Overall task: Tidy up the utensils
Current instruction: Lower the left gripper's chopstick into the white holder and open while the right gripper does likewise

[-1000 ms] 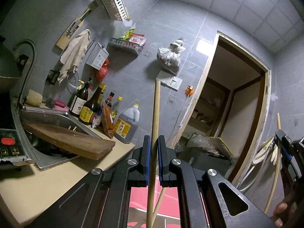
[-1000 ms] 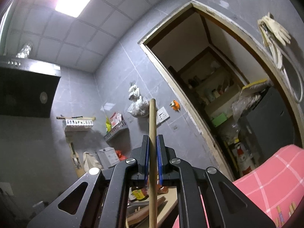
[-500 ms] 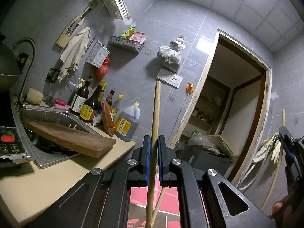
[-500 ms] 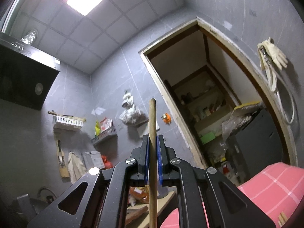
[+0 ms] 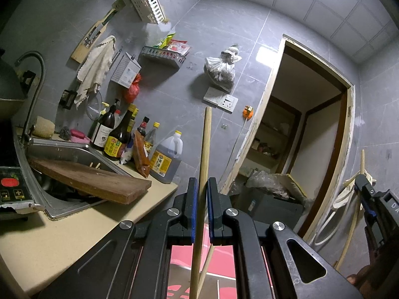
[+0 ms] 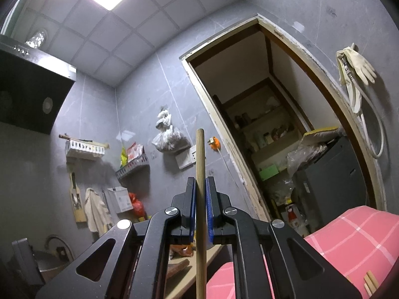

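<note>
My left gripper (image 5: 201,186) is shut on a wooden chopstick (image 5: 205,149) that stands upright between its blue pads, tip up. A second thin stick (image 5: 207,261) shows slanted below the jaws. My right gripper (image 6: 200,189) is shut on another wooden chopstick (image 6: 200,159), also upright. In the left wrist view the right gripper (image 5: 366,194) appears at the far right edge with its chopstick (image 5: 362,160) poking up. More sticks (image 6: 370,280) lie on the pink checked cloth (image 6: 354,239) at the lower right.
A beige counter (image 5: 62,234) holds a steel sink (image 5: 74,149) with a wooden board (image 5: 94,179) across it, and bottles (image 5: 119,137) at the wall. White utensil racks (image 5: 147,2) hang on the grey tiles. A doorway (image 5: 311,124) opens right; gloves (image 6: 359,67) hang beside it.
The right wrist view has tipped upward and rolled a little, showing more ceiling and doorway. In the left view the right gripper sits slightly lower at the edge. Both grips are unchanged.
</note>
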`<state>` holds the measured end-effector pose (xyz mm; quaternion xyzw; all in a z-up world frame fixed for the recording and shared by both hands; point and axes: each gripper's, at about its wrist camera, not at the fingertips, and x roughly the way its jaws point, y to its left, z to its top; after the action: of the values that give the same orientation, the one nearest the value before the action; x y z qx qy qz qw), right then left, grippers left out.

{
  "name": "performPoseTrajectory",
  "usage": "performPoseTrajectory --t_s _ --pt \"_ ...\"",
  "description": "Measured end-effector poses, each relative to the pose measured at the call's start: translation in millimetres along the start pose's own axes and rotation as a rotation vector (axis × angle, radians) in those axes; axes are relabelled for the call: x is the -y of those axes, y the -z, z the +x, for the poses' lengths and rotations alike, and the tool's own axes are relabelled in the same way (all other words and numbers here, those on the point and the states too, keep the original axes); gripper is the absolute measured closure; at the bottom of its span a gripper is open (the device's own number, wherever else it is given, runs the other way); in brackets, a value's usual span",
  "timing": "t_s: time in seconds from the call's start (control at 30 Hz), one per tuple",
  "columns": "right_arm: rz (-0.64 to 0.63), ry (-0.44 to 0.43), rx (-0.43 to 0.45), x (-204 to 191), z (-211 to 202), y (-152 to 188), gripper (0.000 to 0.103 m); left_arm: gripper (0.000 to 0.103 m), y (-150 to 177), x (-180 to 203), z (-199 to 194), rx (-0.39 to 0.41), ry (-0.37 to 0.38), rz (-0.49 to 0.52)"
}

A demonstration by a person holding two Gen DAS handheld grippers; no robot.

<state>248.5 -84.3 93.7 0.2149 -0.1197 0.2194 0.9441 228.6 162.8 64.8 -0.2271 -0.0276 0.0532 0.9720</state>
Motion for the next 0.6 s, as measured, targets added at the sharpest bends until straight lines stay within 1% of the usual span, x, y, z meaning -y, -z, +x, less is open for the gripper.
performPoseTrajectory --t_s 0.1,0.23,0.3,0.4,0.6 --pt "-0.008 -0.004 -0.016 0 -1 1 0.097 0.098 0 1 0 -0.002 0.001 0.002" --pt "-0.031 -0.015 -0.077 -2 -3 1 0.097 0.098 1 4 1 -0.024 0.011 0.022" --pt "-0.049 -0.026 -0.115 -2 -5 1 0.097 0.098 1 5 3 -0.062 0.024 0.046" --pt "-0.067 -0.049 -0.169 -3 -8 5 0.097 0.098 5 4 2 -0.092 0.031 0.069" --pt "-0.063 -0.069 -0.274 3 -13 18 0.096 0.098 14 2 2 -0.17 0.037 0.121"
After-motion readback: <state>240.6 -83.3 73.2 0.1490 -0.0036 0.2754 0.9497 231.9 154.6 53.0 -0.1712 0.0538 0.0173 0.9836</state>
